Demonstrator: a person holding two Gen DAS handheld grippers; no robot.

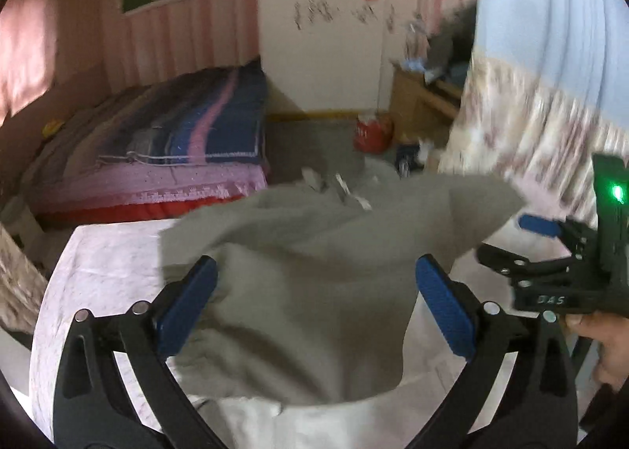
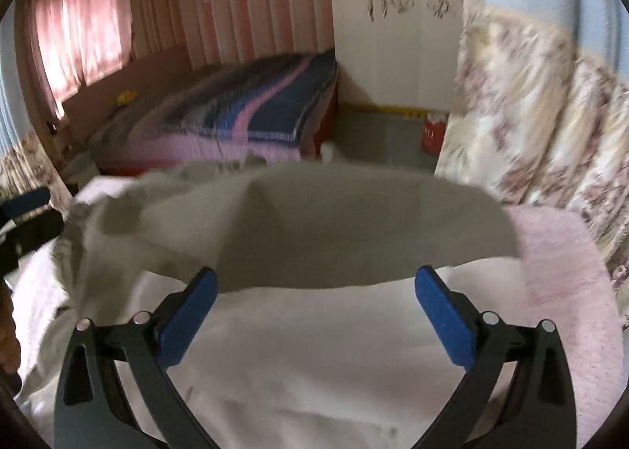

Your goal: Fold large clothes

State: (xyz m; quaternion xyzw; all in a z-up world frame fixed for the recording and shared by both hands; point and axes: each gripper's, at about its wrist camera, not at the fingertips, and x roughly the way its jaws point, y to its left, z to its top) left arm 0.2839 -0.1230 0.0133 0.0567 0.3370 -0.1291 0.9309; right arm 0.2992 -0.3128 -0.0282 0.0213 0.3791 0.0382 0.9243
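Observation:
A large grey garment (image 1: 306, 292) lies rumpled on a table with a pale pink cloth (image 1: 102, 268). My left gripper (image 1: 314, 288) is open, its blue pads spread wide just above the garment. The right gripper shows at the right edge of the left wrist view (image 1: 550, 237), beside the garment's raised right corner. In the right wrist view my right gripper (image 2: 314, 292) is open, with the grey garment's (image 2: 334, 229) folded-over edge just beyond its pads. White fabric (image 2: 314, 350) lies under the right gripper.
A bed with a blue and pink striped blanket (image 1: 188, 127) stands behind the table. A floral quilt (image 2: 542, 115) hangs at the right. A red container (image 1: 371, 132) sits on the floor near a wooden cabinet (image 1: 424, 103).

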